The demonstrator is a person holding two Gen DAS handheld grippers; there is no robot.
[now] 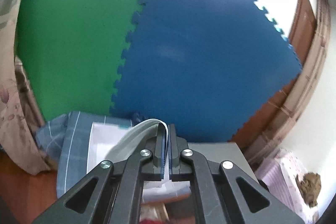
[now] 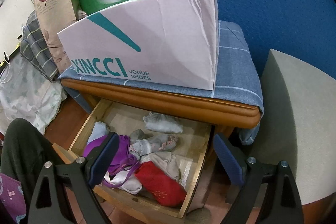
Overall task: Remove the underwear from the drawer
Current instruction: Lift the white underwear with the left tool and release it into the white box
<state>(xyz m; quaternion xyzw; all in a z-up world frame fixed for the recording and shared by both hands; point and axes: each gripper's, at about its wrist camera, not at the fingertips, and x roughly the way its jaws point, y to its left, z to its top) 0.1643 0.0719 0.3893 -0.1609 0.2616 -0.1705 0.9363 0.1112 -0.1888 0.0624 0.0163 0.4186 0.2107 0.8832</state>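
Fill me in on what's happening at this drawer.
A person with a handheld gripper in each hand is emptying an open wooden drawer under a cloth-covered bedside stand. The left gripper is shut on a pale grey-white piece of underwear, held above the white XINCCI shoe box. The right gripper hangs open over the drawer, which holds a purple garment, a red one and several grey pieces.

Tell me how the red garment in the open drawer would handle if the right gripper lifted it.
The red garment lies rumpled and folded, so it is probably floppy and would sag from the right gripper. It looks like thin cloth, likely light. It overlaps the grey garment, which may drag along.
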